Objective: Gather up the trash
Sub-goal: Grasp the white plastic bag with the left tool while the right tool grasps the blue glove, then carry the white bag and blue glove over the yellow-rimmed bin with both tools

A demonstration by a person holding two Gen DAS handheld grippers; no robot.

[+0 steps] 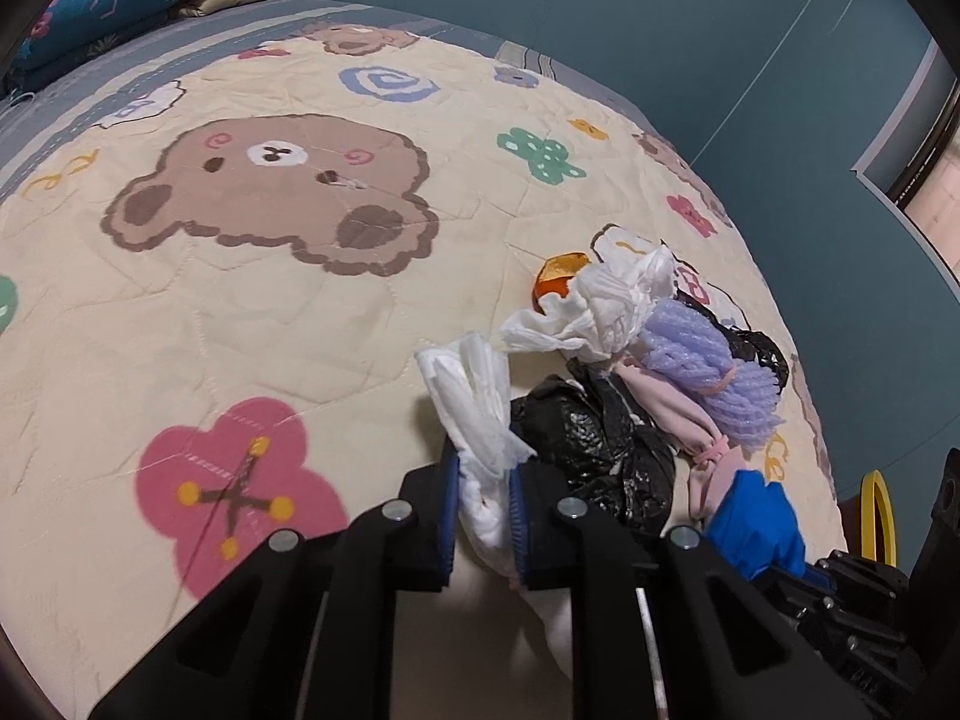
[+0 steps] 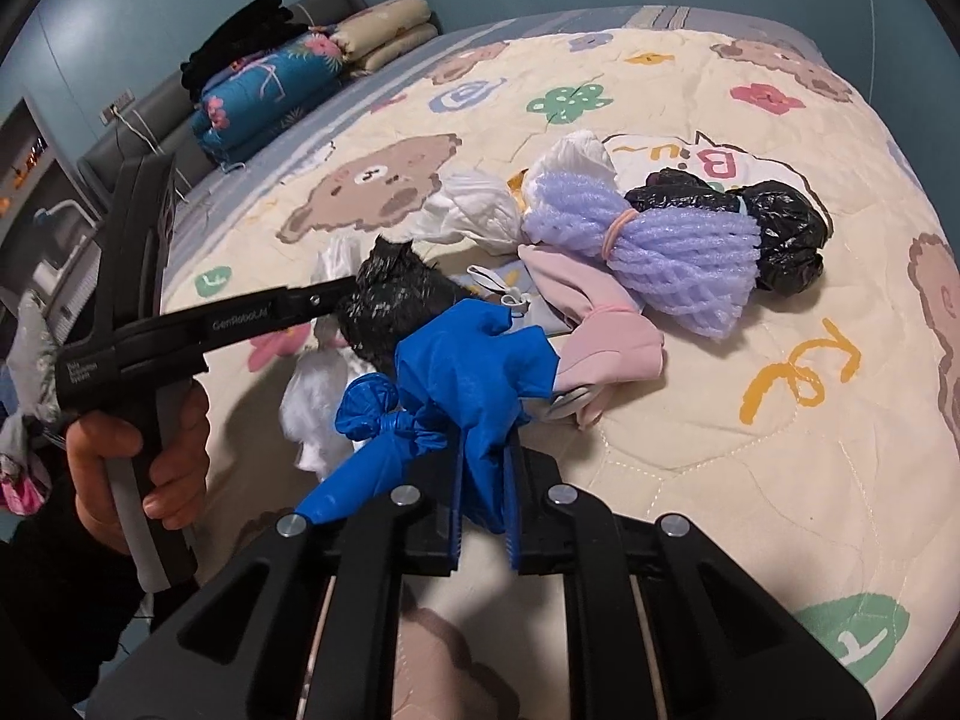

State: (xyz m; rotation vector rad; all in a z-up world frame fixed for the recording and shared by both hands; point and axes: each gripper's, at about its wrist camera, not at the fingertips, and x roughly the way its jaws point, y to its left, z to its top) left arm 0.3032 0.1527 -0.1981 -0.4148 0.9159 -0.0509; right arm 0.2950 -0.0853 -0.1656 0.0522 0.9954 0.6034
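Blue bag (image 2: 474, 384) clamped by right gripper (image 2: 485, 516); left gripper (image 1: 485, 516) grips white tissue (image 1: 474, 414).

Left gripper (image 1: 485, 474) clamps a white tissue wad (image 1: 474, 402) beside black bag (image 1: 600, 444)

Bed with cream bear-print quilt (image 1: 288, 324); on it, clustered trash: black bags (image 2: 780, 234), purple foam net (image 2: 666, 246), white tissues (image 1: 606, 306), pink cloth (image 2: 606, 336).
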